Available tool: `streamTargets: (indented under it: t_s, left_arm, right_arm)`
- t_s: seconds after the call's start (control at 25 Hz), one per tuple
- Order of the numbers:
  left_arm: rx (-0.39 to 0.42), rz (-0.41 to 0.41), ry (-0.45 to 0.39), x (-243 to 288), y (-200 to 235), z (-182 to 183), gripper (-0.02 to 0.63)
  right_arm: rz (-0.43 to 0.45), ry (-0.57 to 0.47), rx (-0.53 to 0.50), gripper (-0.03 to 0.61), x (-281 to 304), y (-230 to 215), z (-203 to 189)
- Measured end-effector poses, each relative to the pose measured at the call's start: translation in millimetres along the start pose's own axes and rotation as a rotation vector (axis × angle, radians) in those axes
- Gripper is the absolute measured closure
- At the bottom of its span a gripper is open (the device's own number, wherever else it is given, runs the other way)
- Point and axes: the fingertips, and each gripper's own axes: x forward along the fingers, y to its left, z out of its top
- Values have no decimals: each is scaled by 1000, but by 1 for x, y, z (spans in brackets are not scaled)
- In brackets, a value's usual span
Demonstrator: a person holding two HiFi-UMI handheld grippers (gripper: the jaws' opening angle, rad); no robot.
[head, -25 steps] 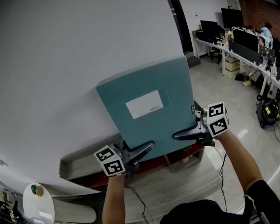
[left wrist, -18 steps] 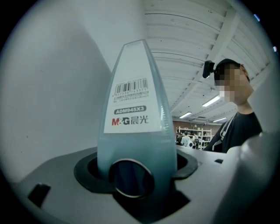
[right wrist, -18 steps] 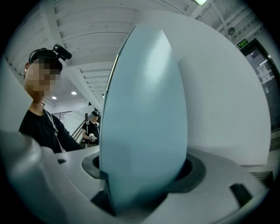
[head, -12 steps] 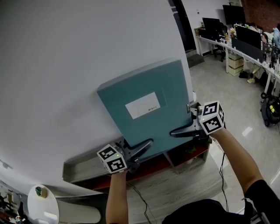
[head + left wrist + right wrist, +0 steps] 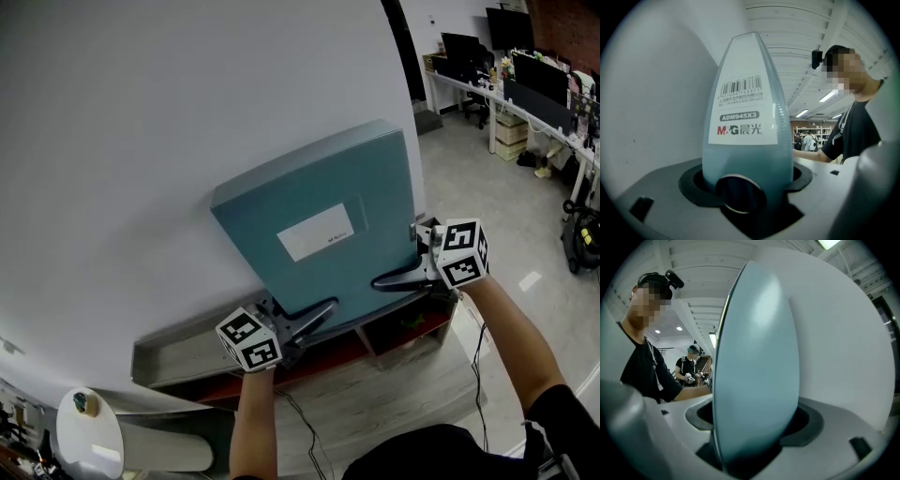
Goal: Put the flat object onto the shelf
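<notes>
A teal file binder with a white label stands upright close to the white wall, just above the grey shelf top. My left gripper is shut on its spine end, where the printed label and finger hole show in the left gripper view. My right gripper sits at the opposite open edge. Its jaws have just been opening, and the binder edge is still between them with a thin dark gap on one side. Whether the binder rests on the shelf is hidden.
The shelf has red lower compartments. A white rounded object lies at the lower left and a cable runs over the floor. Office desks with monitors stand at the far right, across open floor.
Both grippers and the binder have shifted a little along the wall and slightly lower toward the shelf top. The binder stays between both pairs of jaws.
</notes>
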Motion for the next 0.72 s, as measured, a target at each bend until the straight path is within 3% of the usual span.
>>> streamTargets:
  t_s: [0.36,0.72]
  left_arm:
    - [-17,-2,27,4,3,-7,288]
    - [27,-12,58,6,6,-6,284]
  right_arm:
    - [-43,4,0,183,-4,-4,-3]
    - [-116,19,-23,175,-7,-6,2]
